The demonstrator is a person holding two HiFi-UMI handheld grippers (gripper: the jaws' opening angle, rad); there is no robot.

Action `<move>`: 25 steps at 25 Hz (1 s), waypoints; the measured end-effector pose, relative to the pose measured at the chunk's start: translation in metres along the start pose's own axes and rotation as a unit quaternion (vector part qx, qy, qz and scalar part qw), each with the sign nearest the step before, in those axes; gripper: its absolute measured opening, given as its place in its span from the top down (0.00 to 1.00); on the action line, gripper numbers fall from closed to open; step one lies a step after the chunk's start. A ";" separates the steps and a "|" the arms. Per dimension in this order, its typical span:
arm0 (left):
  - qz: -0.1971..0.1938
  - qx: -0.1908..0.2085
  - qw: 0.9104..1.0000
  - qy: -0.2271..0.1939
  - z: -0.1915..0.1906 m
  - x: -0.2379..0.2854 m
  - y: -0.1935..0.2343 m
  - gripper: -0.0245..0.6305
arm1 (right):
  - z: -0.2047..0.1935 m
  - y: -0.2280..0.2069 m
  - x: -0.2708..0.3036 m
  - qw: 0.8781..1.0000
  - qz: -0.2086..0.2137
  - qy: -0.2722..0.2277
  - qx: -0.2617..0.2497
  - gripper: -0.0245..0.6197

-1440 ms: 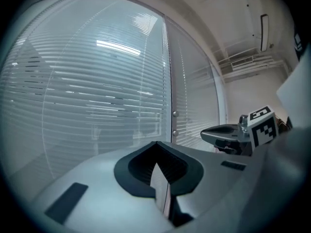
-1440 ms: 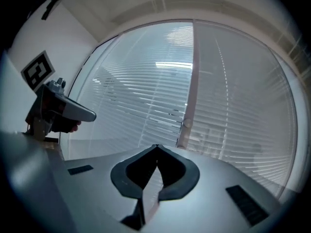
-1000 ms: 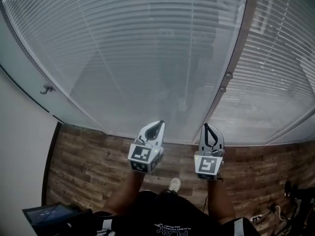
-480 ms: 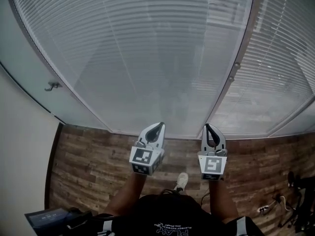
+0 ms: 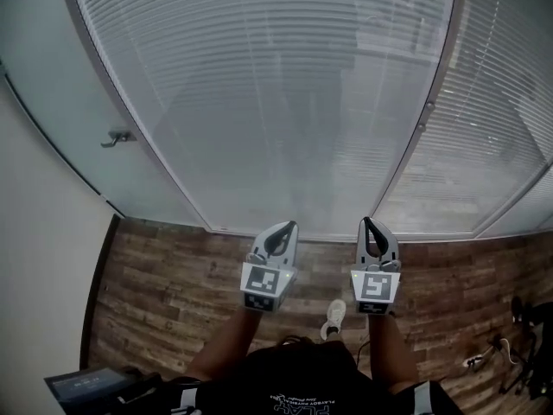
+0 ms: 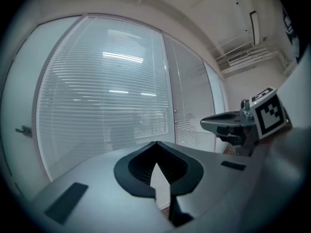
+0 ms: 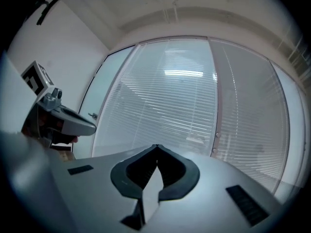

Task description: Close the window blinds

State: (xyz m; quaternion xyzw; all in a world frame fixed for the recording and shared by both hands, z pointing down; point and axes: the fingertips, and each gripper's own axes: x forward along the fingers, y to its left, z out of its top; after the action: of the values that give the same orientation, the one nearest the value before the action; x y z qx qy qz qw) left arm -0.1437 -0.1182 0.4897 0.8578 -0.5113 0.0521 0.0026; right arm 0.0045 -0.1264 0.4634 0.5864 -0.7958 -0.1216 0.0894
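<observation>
I take the post (image 5: 425,132) between the 2 glass panels as my mark. Far left of it, a door handle (image 5: 117,137) sticks out of a plain pane. Between that pane and the post hang the wide blinds (image 5: 285,85). They are down the full height to the wooden floor (image 5: 164,275), and their slats run level, across my line of reach.

My left gripper (image 5: 285,229) sits well left of the post. It points level at the lower part of those blinds with its jaws together and nothing between them, as the left gripper view shows (image 6: 156,142). My right gripper (image 5: 368,225) is just beside it and nearer the post. Its jaws are pressed together and empty too (image 7: 156,145).

On the post itself sit 2 small knobs (image 5: 429,106), ahead of my right gripper, up and to its right. I judge they may work the slats, but I cannot tell, and my right hand is the closer one to them. Right of the post hangs a narrower set of blinds (image 5: 492,137), also fully lowered.

Dim shapes show through the slats, so I cannot say whether they are turned fully shut. Both forearms reach straight ahead, side by side, short of the glass.
</observation>
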 end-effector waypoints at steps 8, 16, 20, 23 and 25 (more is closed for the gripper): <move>-0.002 -0.019 1.000 0.000 -0.019 -0.060 0.010 0.97 | 0.012 0.054 -0.030 0.999 0.004 0.002 0.034 0.96; 0.035 -0.024 0.999 -0.024 -0.009 -0.078 0.027 0.97 | 0.006 0.060 -0.047 0.992 -0.025 0.032 0.120 0.96; 0.044 -0.030 0.998 -0.028 -0.005 -0.077 0.017 0.97 | -0.003 0.050 -0.063 0.992 -0.035 0.033 0.119 0.96; 0.060 -0.034 0.997 -0.020 -0.002 -0.078 0.013 0.97 | -0.009 0.045 -0.071 0.992 -0.035 0.046 0.111 0.96; 0.067 -0.038 0.997 -0.013 -0.006 -0.081 0.009 0.97 | -0.012 0.044 -0.076 0.993 -0.028 0.052 0.106 0.96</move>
State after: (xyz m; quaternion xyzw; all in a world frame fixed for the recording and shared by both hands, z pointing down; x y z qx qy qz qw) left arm -0.1901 -0.0511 0.4878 0.8213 -0.5696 0.0215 0.0247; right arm -0.0093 -0.0421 0.4884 0.6201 -0.7819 -0.0083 0.0640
